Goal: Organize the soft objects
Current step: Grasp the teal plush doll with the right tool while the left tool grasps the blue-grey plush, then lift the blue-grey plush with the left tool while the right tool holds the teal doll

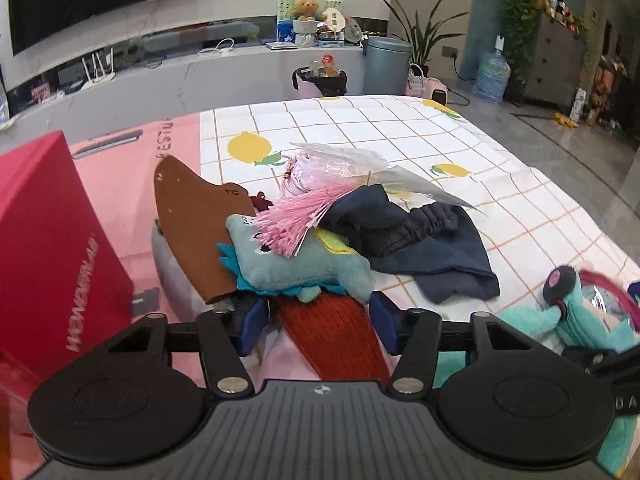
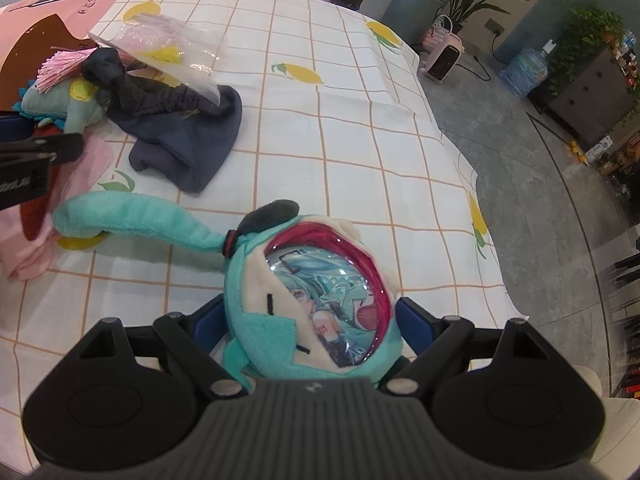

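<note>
Soft toys and cloth are heaped on the desk, which wears a white checked cloth printed with yellow fruit. Nearest in the right wrist view, a teal plush head with a clear round window showing a printed character sits between the right gripper fingers — blue pads close at both sides of the plush, though whether they actually press it I cannot tell. Its long teal tail curls off to the left across the cloth.

Over on the left, the left gripper has its fingers part spread around a rust-red knitted piece lying on pink fabric — the pads look just clear of it. Right beyond those fingers lies a pale blue stuffed animal with a yellow patch, a pink tassel draped over its head. A brown felt piece stands tilted against its left side. To the right, a navy garment with an elastic band is bunched up, touching the stuffed animal, and a crinkled clear plastic bag rests at its far edge.

Far left, a red box stands on a pink mat.
</note>
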`<action>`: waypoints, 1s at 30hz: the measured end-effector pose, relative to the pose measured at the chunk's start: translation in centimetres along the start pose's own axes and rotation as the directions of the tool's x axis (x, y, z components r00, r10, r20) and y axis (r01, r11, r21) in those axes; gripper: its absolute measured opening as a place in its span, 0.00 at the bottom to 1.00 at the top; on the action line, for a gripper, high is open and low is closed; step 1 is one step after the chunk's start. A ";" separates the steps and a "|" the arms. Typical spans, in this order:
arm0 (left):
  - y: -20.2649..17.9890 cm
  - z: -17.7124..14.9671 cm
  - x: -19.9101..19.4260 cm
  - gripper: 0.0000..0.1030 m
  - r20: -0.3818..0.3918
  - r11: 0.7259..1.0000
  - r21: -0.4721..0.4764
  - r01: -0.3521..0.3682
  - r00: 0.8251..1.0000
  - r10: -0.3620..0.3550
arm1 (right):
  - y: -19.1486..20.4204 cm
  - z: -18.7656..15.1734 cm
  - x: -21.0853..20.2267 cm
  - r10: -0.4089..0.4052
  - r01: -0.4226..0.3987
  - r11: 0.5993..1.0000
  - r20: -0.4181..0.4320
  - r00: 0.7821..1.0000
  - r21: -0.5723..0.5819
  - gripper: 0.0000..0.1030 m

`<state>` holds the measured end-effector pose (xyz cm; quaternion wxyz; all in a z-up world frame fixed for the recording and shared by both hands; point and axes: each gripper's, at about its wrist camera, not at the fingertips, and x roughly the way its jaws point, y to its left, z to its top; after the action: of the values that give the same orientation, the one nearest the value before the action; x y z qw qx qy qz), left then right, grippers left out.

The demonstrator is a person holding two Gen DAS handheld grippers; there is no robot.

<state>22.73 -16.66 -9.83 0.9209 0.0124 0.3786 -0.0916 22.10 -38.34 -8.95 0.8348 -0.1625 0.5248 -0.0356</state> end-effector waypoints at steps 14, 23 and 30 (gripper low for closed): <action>0.8 -0.4 -5.9 0.80 0.052 0.988 0.151 0.015 0.998 -0.023 | 0.3 -0.1 -0.2 0.015 -0.015 1.000 -0.005 1.000 -0.014 0.84; -0.5 -0.1 -2.8 0.83 0.076 0.989 0.132 -0.067 0.995 0.057 | 0.4 -0.1 -0.2 0.022 -0.022 1.000 0.003 1.000 -0.021 0.84; -2.2 -0.3 0.9 0.77 0.041 0.970 0.181 -0.161 0.987 0.156 | 0.6 -0.1 -0.2 0.026 -0.025 0.999 0.012 1.000 -0.029 0.85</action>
<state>22.79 -18.94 -10.54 0.9252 0.1263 0.3539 -0.0523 21.91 -37.79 -8.99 0.8359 -0.1682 0.5222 -0.0162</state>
